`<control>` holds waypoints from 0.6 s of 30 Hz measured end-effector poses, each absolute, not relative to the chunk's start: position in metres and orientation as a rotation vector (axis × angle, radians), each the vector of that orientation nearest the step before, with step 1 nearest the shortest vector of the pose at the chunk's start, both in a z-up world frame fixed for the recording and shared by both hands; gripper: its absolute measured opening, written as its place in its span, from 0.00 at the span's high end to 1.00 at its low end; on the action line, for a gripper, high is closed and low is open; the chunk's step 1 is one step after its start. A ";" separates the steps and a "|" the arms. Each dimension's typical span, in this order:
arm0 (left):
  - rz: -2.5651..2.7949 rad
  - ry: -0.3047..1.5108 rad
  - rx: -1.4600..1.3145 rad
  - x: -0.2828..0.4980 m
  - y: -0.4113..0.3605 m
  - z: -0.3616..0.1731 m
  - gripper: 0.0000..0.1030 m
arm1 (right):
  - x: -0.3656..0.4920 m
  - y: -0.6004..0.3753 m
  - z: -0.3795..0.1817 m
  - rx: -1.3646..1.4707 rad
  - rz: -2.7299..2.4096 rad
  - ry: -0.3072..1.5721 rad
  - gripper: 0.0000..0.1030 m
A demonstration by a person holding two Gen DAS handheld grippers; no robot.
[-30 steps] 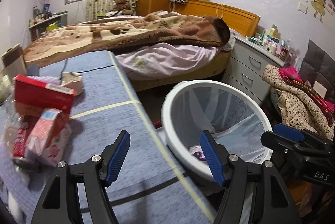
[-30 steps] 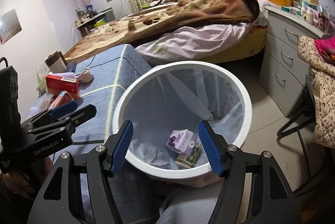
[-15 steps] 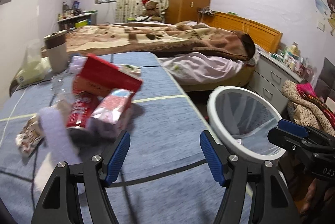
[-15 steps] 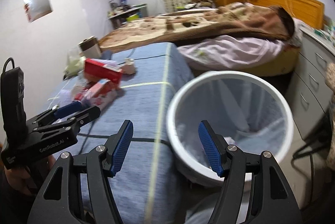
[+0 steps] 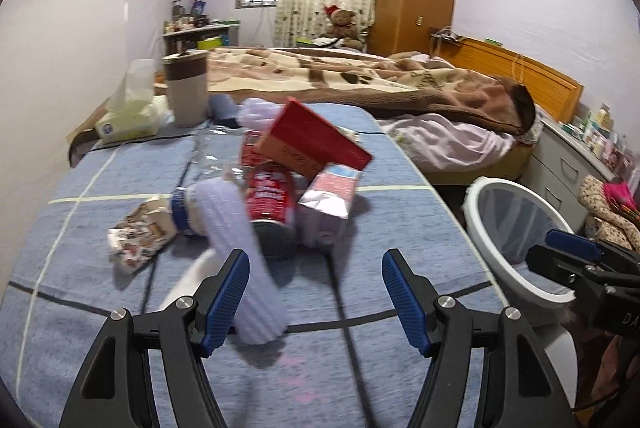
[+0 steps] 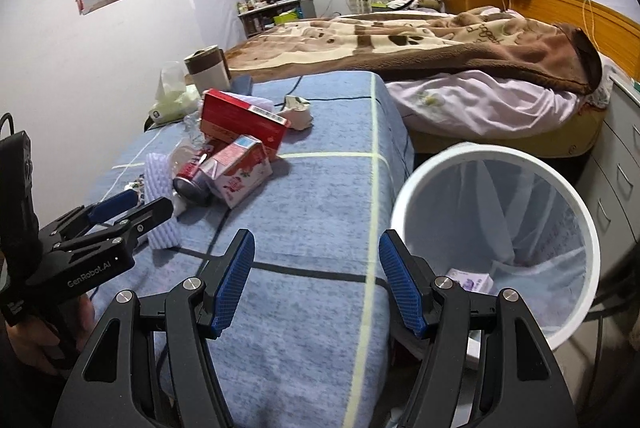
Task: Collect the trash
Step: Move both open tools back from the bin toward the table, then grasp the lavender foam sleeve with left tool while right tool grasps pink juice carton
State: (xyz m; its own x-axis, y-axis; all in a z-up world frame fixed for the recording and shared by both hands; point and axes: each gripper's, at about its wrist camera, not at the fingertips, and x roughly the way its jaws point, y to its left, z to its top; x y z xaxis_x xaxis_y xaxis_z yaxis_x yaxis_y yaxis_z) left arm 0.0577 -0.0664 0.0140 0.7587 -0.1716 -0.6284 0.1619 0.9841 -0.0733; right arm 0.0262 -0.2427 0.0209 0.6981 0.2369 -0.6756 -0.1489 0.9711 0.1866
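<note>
A trash pile lies on the blue-covered table (image 5: 400, 228): a red box (image 5: 316, 142), a red can (image 5: 270, 196), a pink carton (image 5: 330, 196), a white ribbed foam sleeve (image 5: 244, 260), a crumpled wrapper (image 5: 140, 236) and a clear plastic bottle (image 5: 212, 156). My left gripper (image 5: 316, 298) is open and empty, just short of the pile, with the foam sleeve by its left finger. My right gripper (image 6: 316, 282) is open and empty over the table's right edge. The white bin (image 6: 496, 240), lined with a clear bag, stands on the floor beside the table and holds a purple carton (image 6: 472, 282).
A tissue pack (image 5: 128, 116) and a brown-banded cup (image 5: 187, 88) stand at the table's far left. A bed with a brown blanket (image 5: 380, 80) lies beyond. A grey drawer unit (image 6: 624, 164) stands right of the bin. Black cables cross the tablecloth.
Both grippers have swung left, away from the bin and toward the table. The trash pile is now in front of the left gripper, and the bin has slid to the right in both views.
</note>
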 end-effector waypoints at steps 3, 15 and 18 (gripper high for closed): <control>-0.145 0.682 -0.028 0.058 -0.056 0.015 0.33 | 0.030 -0.238 0.023 0.123 0.223 0.762 0.36; -0.088 0.760 -0.105 0.082 -0.027 -0.009 0.49 | 0.040 -0.222 0.022 0.113 0.247 0.775 0.43; -0.100 0.786 -0.115 0.089 -0.028 -0.018 0.60 | 0.043 -0.220 0.020 0.113 0.244 0.783 0.43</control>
